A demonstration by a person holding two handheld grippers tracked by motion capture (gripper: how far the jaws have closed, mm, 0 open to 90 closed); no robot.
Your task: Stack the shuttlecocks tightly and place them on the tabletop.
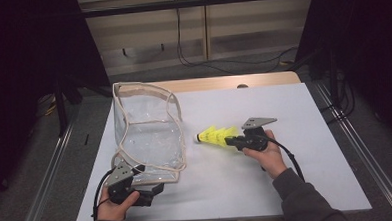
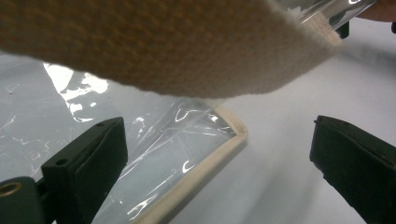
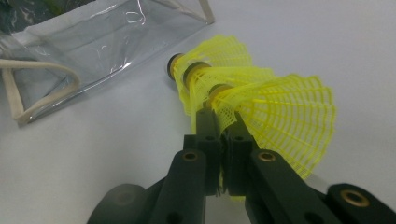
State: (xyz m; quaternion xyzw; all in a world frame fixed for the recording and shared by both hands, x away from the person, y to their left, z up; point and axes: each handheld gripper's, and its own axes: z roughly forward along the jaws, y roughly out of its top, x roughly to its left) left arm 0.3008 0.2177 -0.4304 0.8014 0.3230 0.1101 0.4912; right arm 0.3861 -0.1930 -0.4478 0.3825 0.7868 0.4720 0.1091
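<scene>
Our right gripper [image 1: 235, 140] was clamped on the skirt of the nested yellow shuttlecocks [image 1: 216, 135] — corks pointing left at the clear bag [image 1: 147, 130], just beside them. The left gripper [image 2: 219, 163], jaws wide, waited at the bag's near corner.

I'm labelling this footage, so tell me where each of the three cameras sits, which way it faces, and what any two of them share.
High view: above the person's side, facing forward and down on the white table; both hands and claws show.
Left gripper view: rides the left claw, facing the clear plastic bag with cream fabric trim; its jaws stand apart.
Right gripper view: rides the right claw, facing the stack of yellow mesh shuttlecocks it pinches, bag beyond.
Shared: all three show the bag; the high and right gripper views show the shuttlecocks.
</scene>
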